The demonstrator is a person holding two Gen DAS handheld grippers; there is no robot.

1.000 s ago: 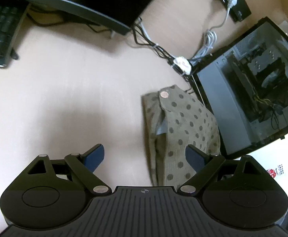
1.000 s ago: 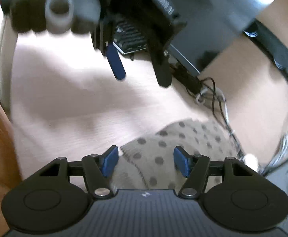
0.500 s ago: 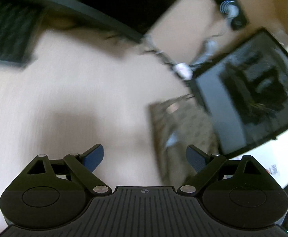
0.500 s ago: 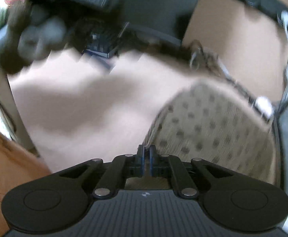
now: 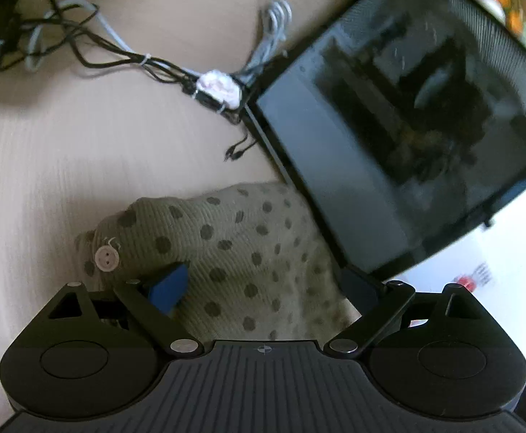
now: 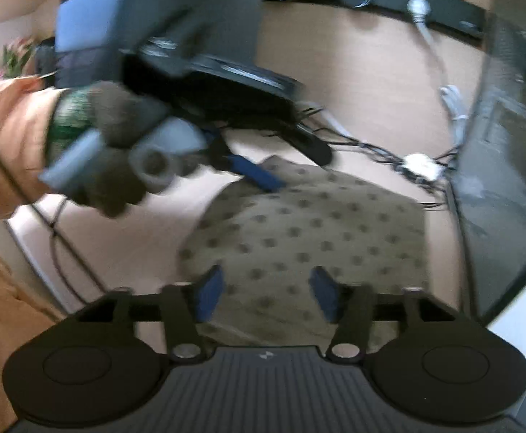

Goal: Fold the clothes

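A folded olive garment (image 5: 241, 252) with dark dots and a pale button (image 5: 107, 258) lies on the light wooden desk (image 5: 64, 166). My left gripper (image 5: 263, 285) is open low over its near edge, the blue pad (image 5: 167, 287) touching fabric beside the button. In the right wrist view the same garment (image 6: 299, 223) lies flat, and my right gripper (image 6: 266, 294) hangs open just above its near edge. A gloved hand (image 6: 114, 166) holds the left gripper there, its blue fingertip (image 6: 259, 177) at the garment's far left corner.
A dark glass-sided computer case (image 5: 407, 126) stands tight against the garment's right side. Bundled cables (image 5: 125, 57) and a white connector (image 5: 217, 86) lie behind it. A monitor base (image 6: 226, 83) and an orange sleeve (image 6: 6, 126) are at the left.
My left gripper has swung right and dropped onto the garment's buttoned corner. My right gripper, shut half a second ago, has opened and now hangs over the near edge.
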